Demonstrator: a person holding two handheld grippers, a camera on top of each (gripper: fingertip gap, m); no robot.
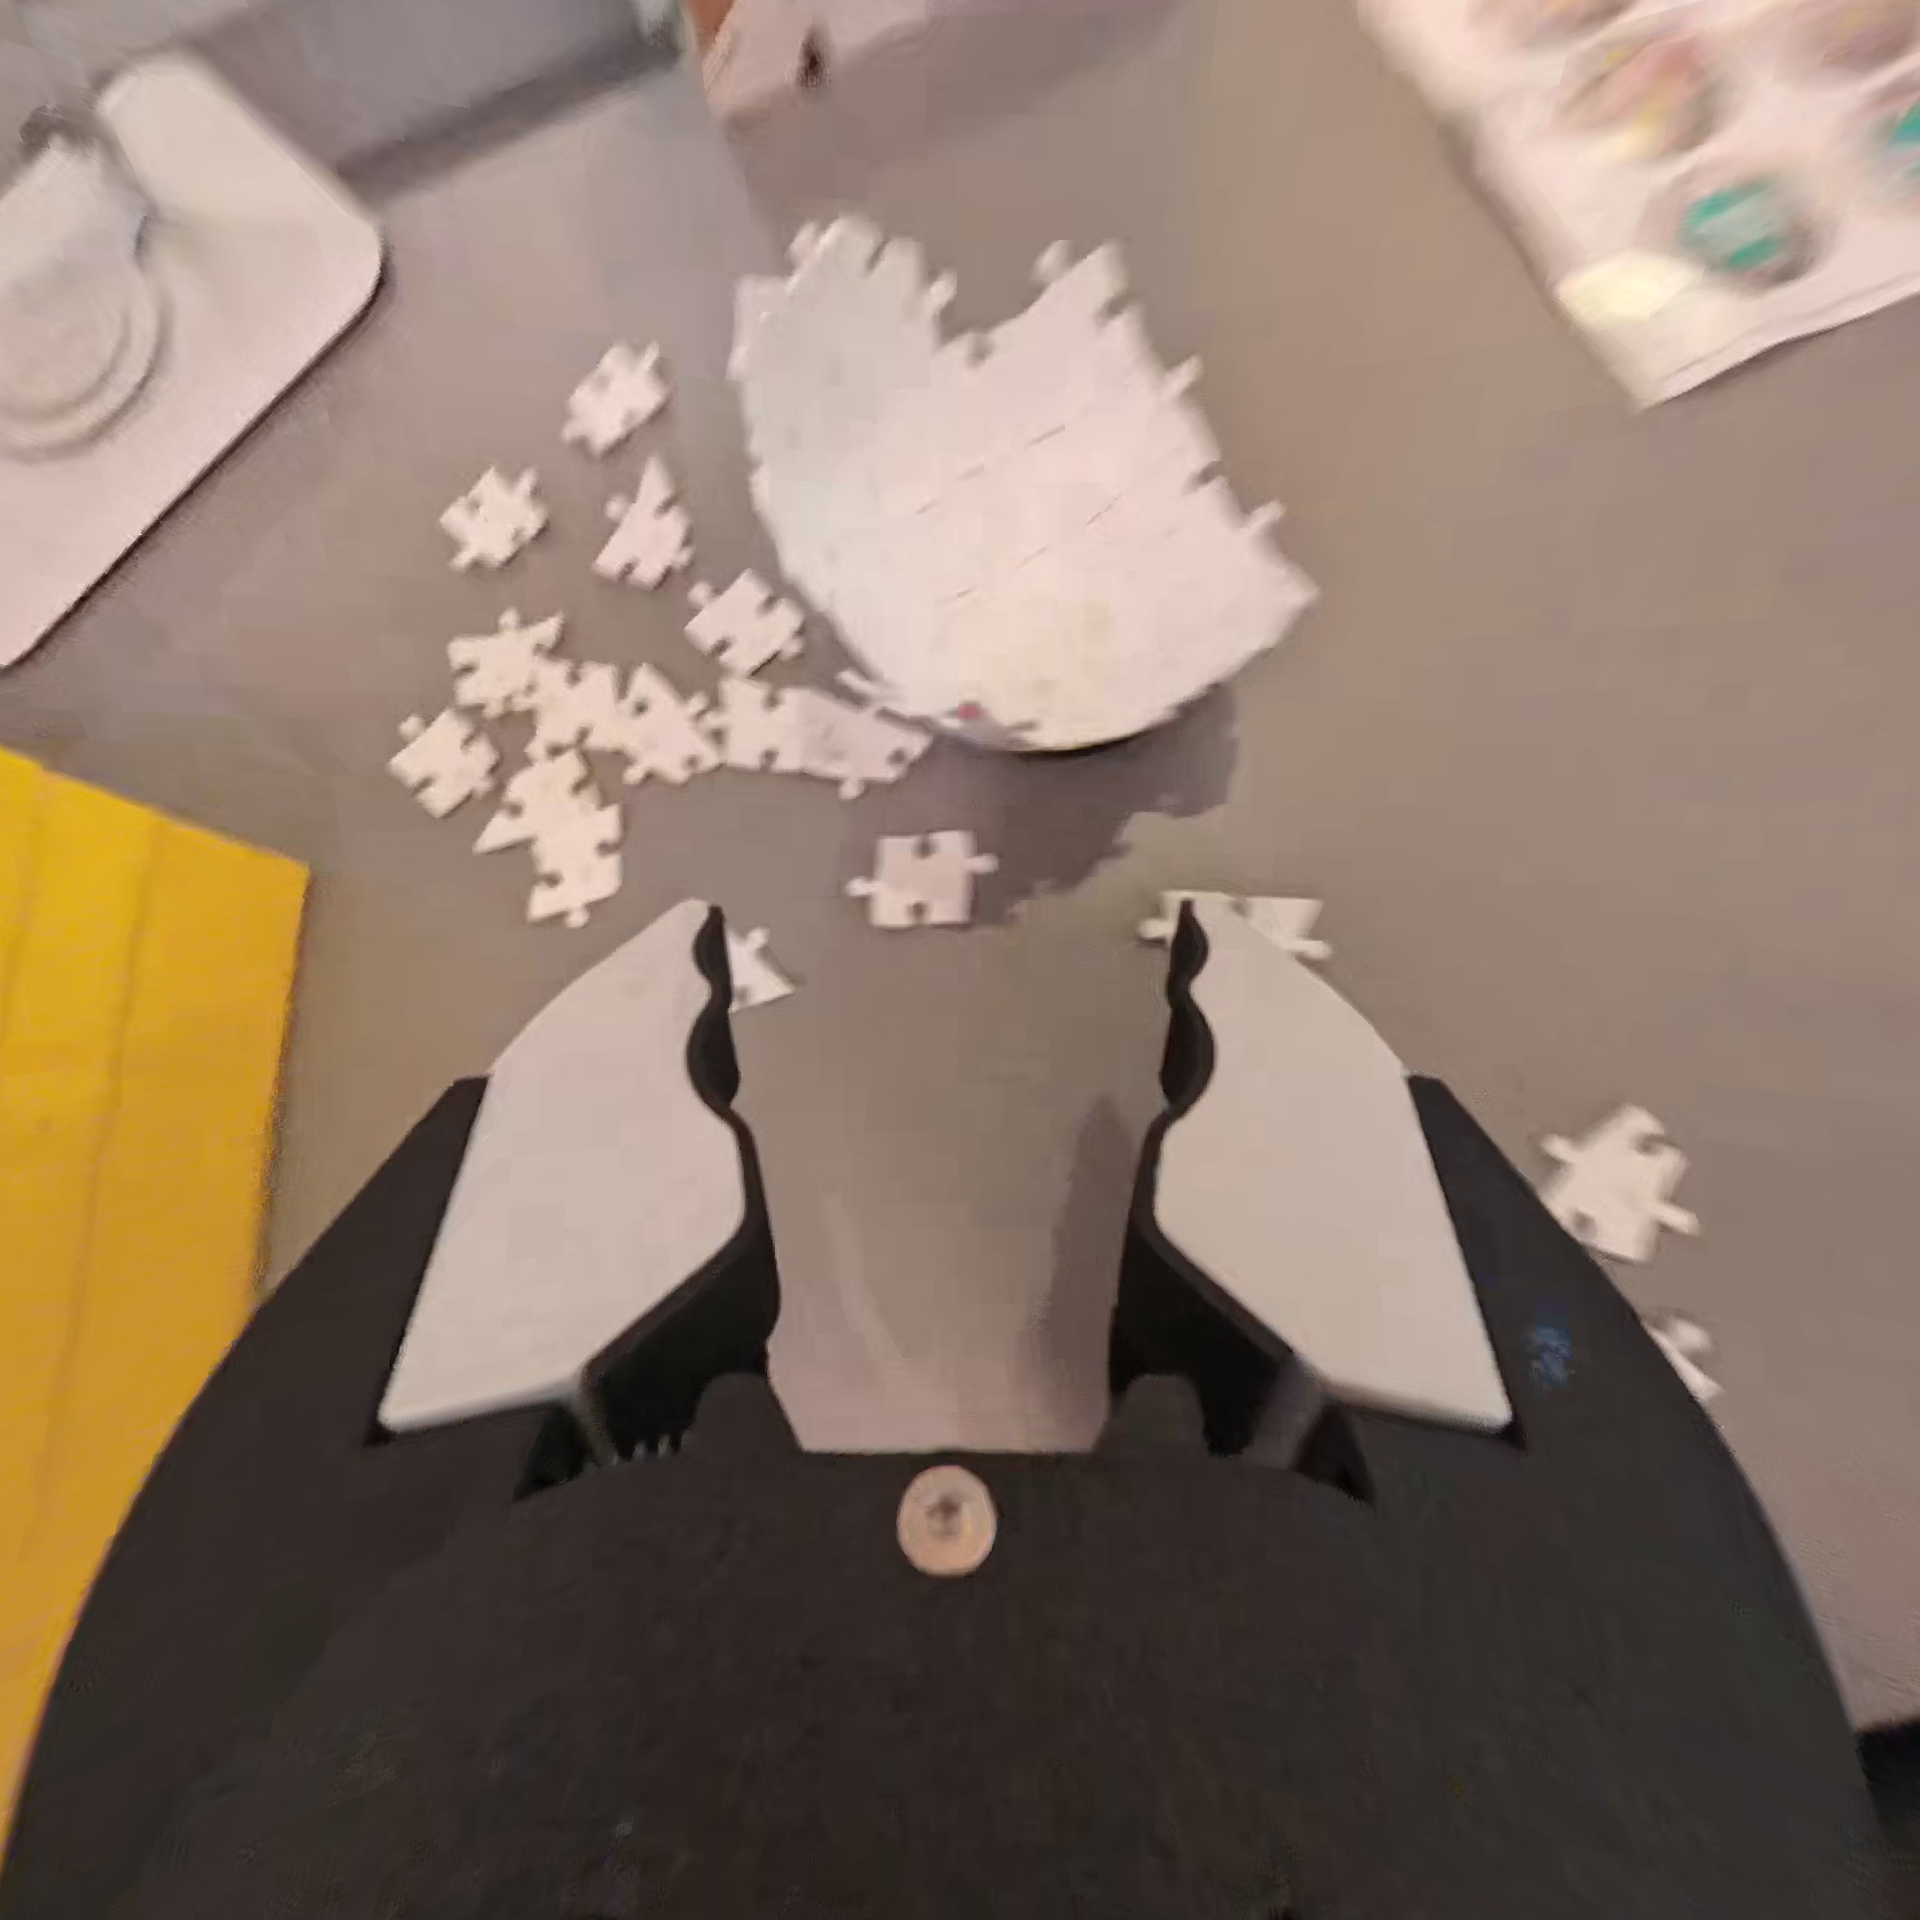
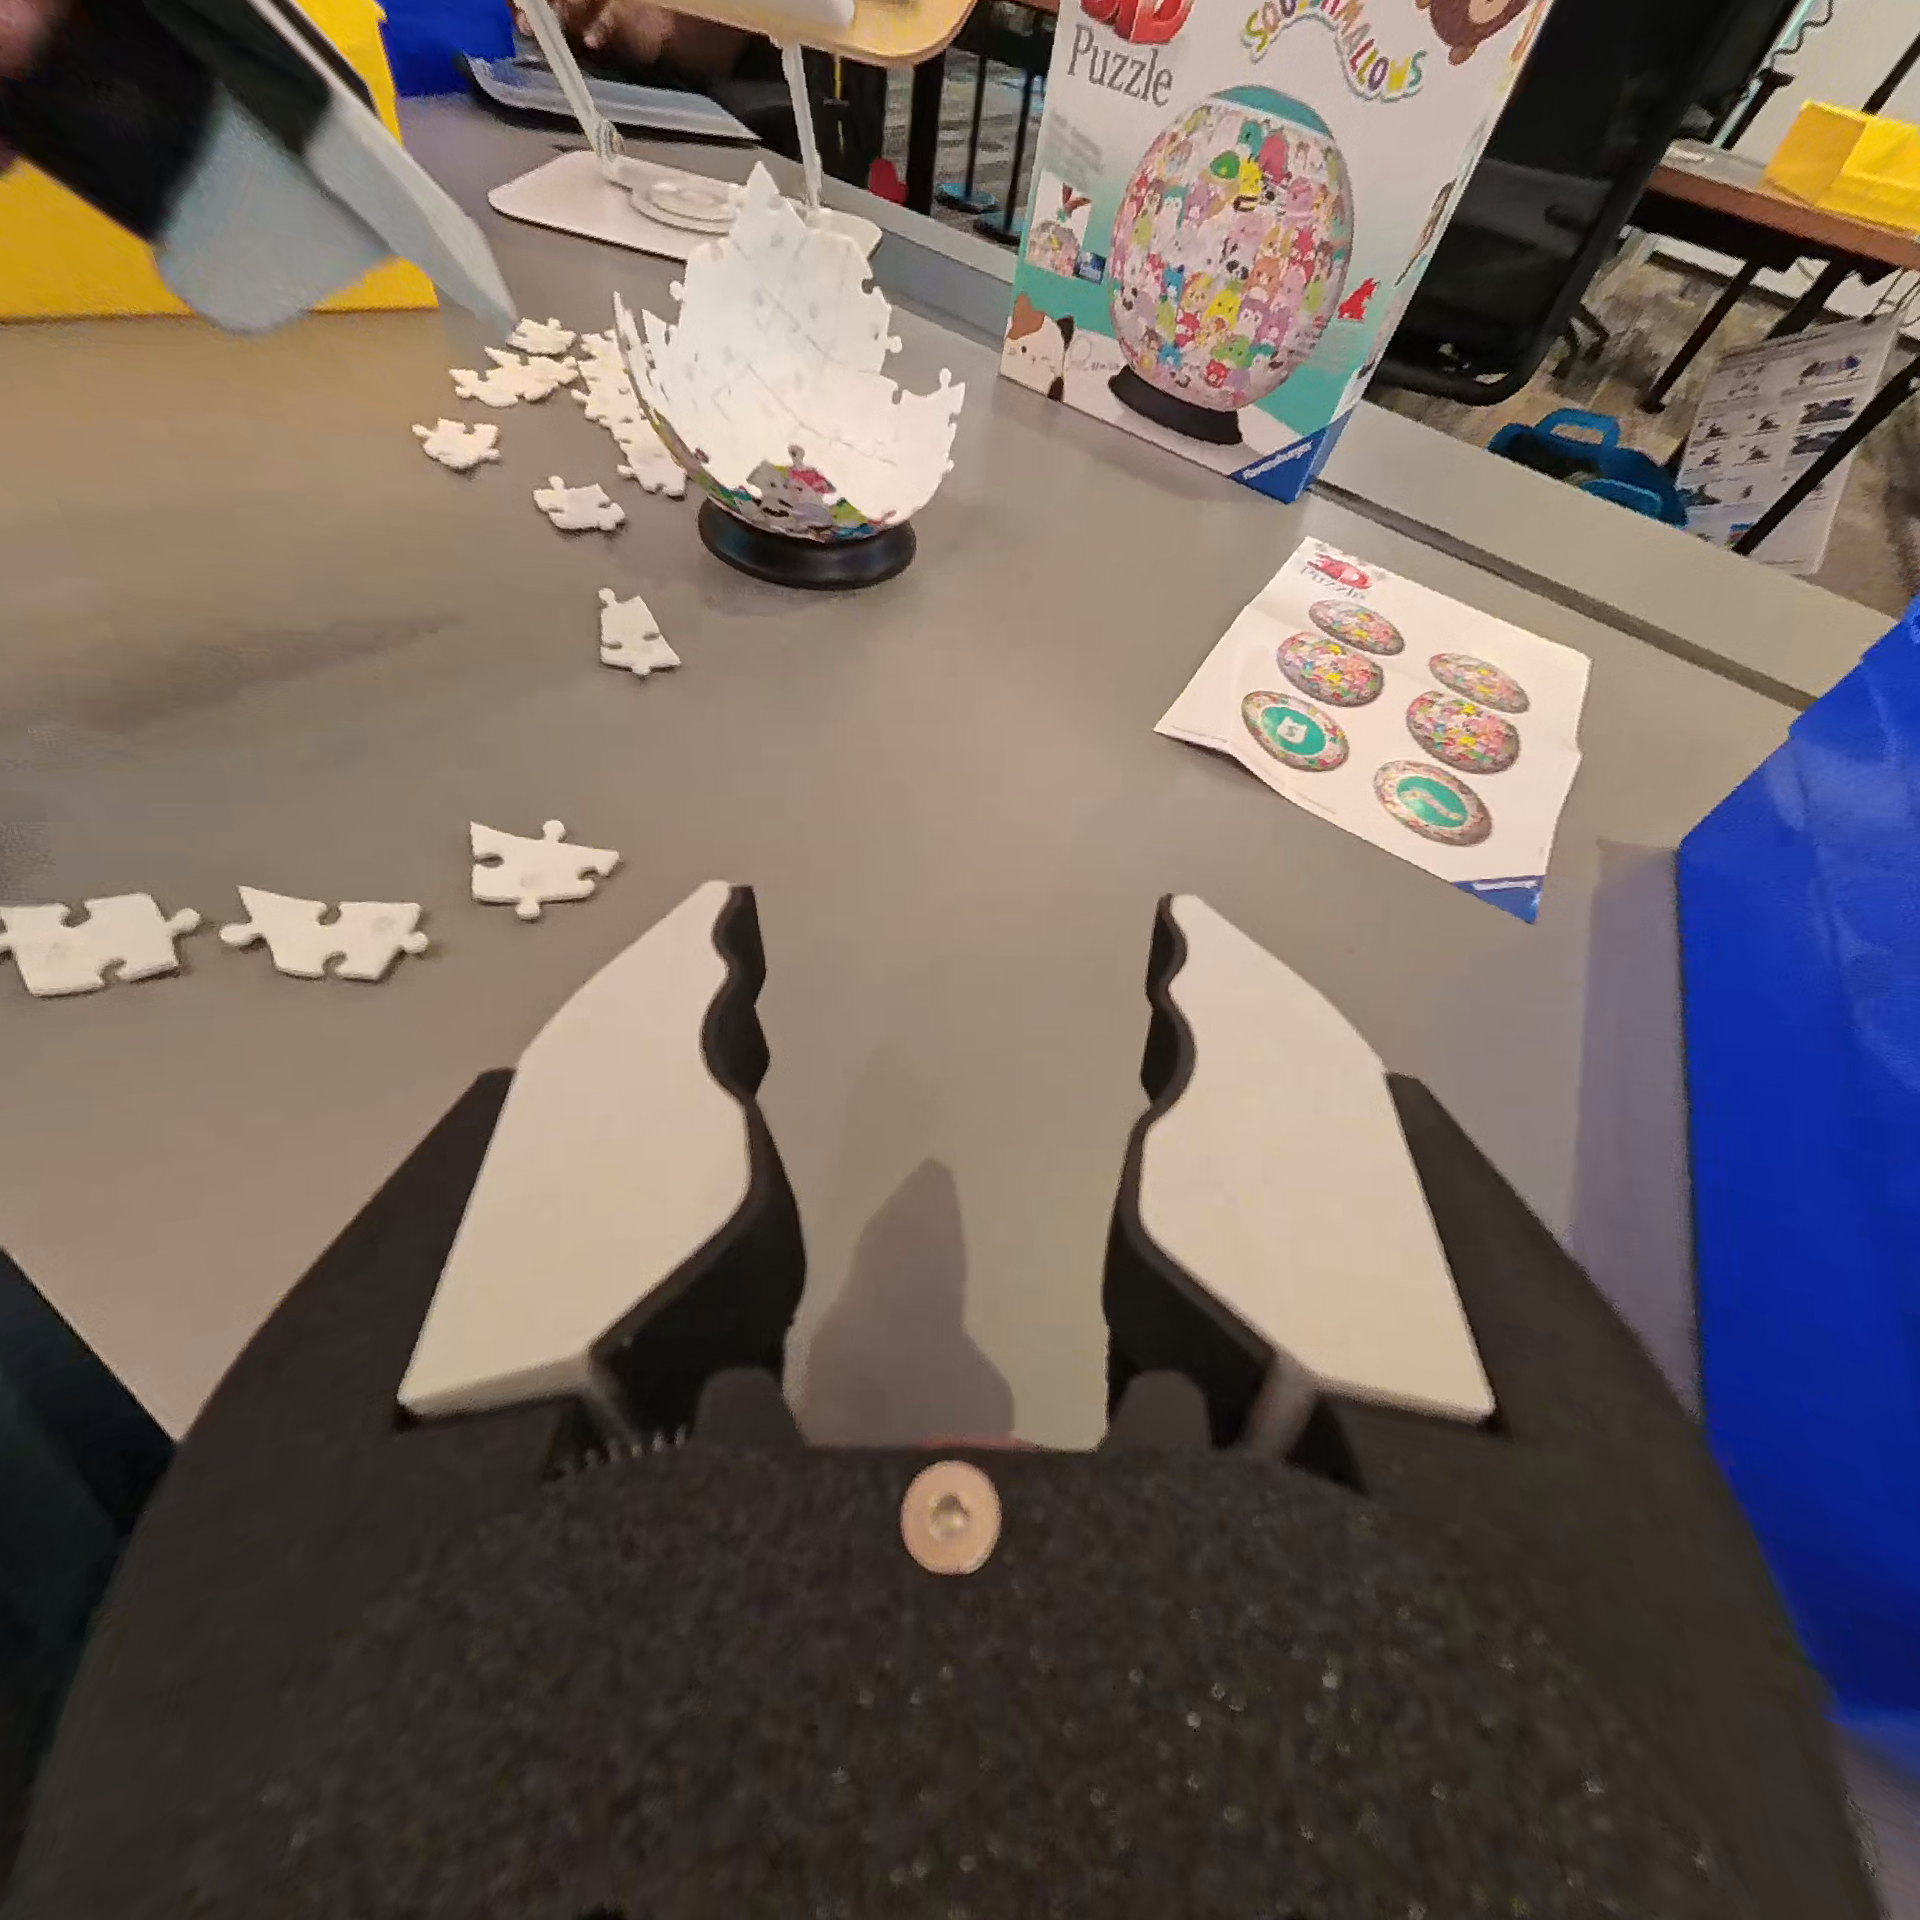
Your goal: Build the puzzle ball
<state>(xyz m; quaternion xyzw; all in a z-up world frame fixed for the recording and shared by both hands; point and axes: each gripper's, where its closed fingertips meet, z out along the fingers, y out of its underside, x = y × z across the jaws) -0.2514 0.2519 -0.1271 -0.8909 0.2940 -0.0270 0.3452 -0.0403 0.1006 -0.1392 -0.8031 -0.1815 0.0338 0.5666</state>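
Box (image 2: 1236,239), leaflet (image 2: 1382,727), loose pieces (image 1: 582,717) ring half-built ball (image 2: 800,384); yellow thing (image 1: 125,1039), perhaps a bin

Left gripper (image 1: 945,914): jaws spread wide, nothing between them, poised above the grey table (image 1: 1455,727), blurred. Right gripper (image 2: 951,899): jaws spread wide, empty, low over the same table, nearer its front edge than the left gripper.

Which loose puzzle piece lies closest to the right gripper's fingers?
The white piece just ahead of the right gripper's left finger. The other loose pieces lie farther left or back near the half-built ball.
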